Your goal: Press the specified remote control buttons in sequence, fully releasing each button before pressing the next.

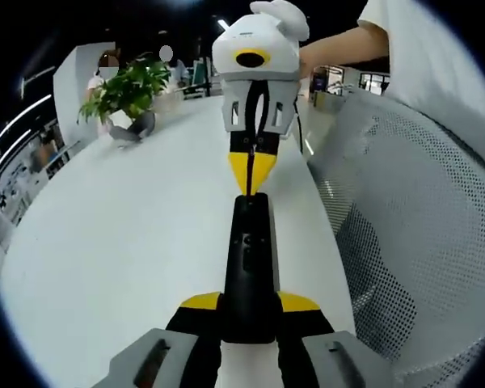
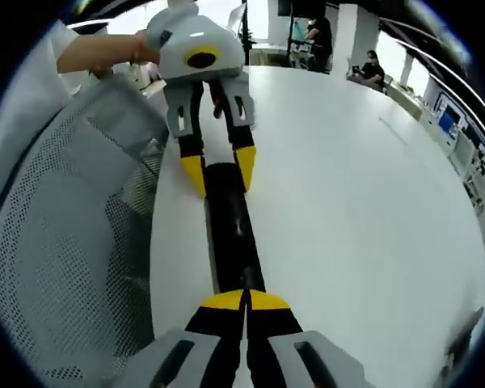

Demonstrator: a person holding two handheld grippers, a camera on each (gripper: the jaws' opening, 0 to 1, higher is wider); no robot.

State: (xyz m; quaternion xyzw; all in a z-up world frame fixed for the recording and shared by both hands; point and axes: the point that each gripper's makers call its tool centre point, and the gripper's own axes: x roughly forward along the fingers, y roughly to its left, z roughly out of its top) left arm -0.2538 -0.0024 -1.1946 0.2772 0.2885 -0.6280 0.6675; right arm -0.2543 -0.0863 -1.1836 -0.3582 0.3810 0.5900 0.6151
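White oval bench (image 1: 105, 242) spans frame centre. Long black plastic remote control (image 1: 249, 267) lies lengthwise at mid-frame. Left tool (image 1: 249, 311) clamps its near end, jaws closed on it. Right tool (image 1: 251, 171), jaws together, tips touch its far end.

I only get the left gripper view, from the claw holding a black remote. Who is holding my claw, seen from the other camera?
Observer: In the right gripper view, a person's bare forearm reaches to the back of the left gripper, whose yellow tips straddle the remote.
Operator: Anyone else around?
Observer: A person in dark clothes sits beyond the white table.
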